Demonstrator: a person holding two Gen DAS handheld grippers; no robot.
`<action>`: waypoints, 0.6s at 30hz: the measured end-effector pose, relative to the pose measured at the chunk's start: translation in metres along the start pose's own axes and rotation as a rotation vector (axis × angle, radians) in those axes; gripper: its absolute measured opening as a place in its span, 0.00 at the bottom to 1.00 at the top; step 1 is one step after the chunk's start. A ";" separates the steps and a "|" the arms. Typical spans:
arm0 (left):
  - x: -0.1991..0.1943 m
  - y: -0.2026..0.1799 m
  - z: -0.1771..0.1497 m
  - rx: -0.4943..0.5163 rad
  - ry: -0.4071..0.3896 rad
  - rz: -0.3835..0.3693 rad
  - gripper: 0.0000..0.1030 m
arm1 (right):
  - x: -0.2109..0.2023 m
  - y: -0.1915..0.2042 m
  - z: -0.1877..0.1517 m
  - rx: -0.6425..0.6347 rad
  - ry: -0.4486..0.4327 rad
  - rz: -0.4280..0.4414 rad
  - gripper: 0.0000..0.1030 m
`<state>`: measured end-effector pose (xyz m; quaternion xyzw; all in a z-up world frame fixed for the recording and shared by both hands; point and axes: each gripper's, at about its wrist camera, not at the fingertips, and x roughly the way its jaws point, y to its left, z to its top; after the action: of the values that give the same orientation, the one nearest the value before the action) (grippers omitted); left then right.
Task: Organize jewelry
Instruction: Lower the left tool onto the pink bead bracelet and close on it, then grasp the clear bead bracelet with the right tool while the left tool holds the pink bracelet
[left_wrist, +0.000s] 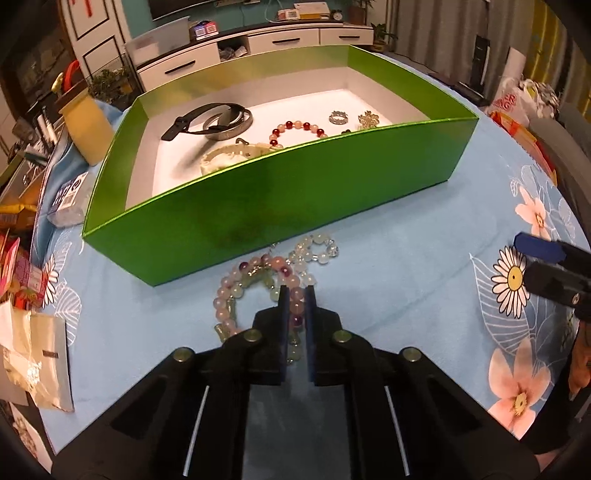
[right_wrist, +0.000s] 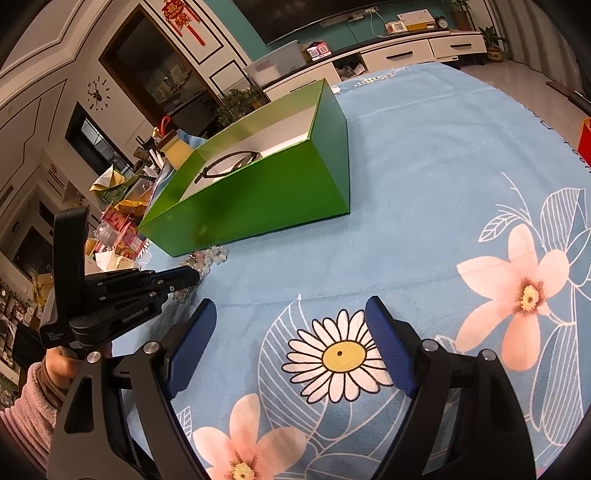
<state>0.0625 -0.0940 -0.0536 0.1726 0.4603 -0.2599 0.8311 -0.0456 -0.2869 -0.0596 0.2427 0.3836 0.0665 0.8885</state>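
A green box (left_wrist: 280, 195) with a white floor stands on the blue flowered cloth. It holds a black strap with a metal bangle (left_wrist: 216, 120), a red bead bracelet (left_wrist: 295, 129), a cream bracelet (left_wrist: 232, 155) and small sparkly pieces (left_wrist: 354, 119). Pink, green and clear bead bracelets lie in a pile in front of the box. My left gripper (left_wrist: 297, 291) is shut on the pink bead bracelet (left_wrist: 258, 284) there. My right gripper (right_wrist: 291, 317) is open and empty above the cloth, right of the box (right_wrist: 258, 195).
Snack packets and paper (left_wrist: 33, 332) crowd the table's left edge, with a yellow jar (left_wrist: 86, 125) behind them. Bags (left_wrist: 517, 107) lie at the far right. The right gripper shows at the right edge of the left wrist view (left_wrist: 554, 273).
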 end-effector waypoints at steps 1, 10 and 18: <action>-0.002 0.002 -0.001 -0.017 -0.007 -0.009 0.07 | 0.001 0.001 0.000 -0.002 0.003 -0.002 0.81; -0.056 0.045 -0.008 -0.263 -0.144 -0.180 0.07 | 0.006 0.013 -0.002 -0.040 0.027 0.005 0.81; -0.094 0.070 -0.019 -0.369 -0.231 -0.227 0.07 | 0.025 0.040 0.005 -0.121 0.073 0.014 0.81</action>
<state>0.0495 -0.0019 0.0200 -0.0659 0.4183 -0.2813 0.8611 -0.0213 -0.2465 -0.0536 0.1885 0.4092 0.1043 0.8866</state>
